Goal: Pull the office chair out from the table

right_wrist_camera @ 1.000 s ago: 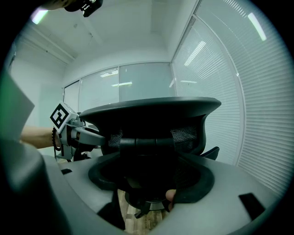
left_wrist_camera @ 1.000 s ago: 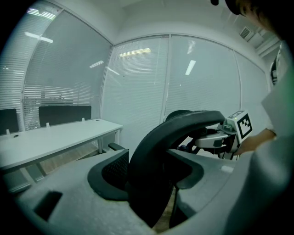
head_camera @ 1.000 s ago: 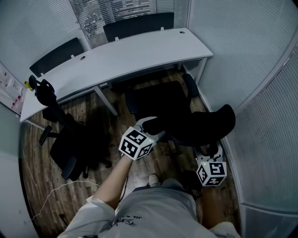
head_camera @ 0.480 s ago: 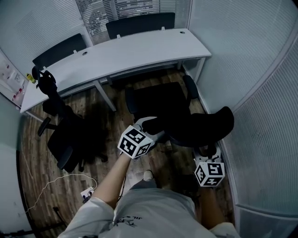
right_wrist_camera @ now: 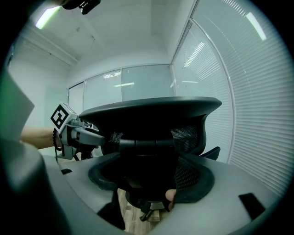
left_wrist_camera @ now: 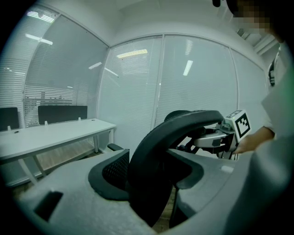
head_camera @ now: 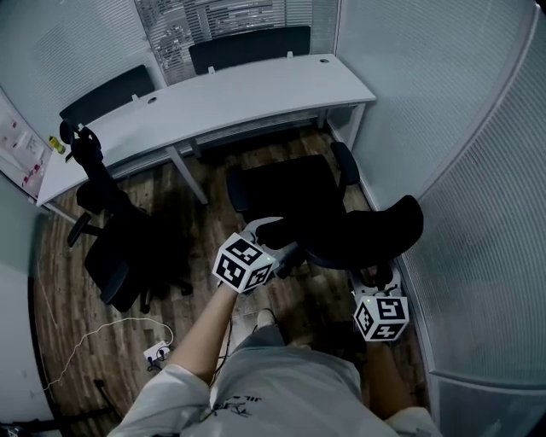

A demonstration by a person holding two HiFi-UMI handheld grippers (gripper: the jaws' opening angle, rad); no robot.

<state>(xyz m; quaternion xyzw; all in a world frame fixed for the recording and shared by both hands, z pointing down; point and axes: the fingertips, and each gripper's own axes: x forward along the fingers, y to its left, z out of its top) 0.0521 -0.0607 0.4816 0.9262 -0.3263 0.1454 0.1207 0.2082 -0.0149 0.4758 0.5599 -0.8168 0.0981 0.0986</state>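
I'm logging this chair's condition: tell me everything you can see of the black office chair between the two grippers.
The office chair is black: mesh back with a curved top rail, dark seat, two armrests. It stands upright on the wooden floor before the white desk, seat facing it, back toward the person. The left gripper clamps the back's left edge, the right gripper its right edge. Its base is mostly hidden.

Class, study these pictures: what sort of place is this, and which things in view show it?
Most likely a small office or meeting room. It has a long white desk, a black office chair in front of it with more chairs nearby, and glass partition walls lined with blinds.
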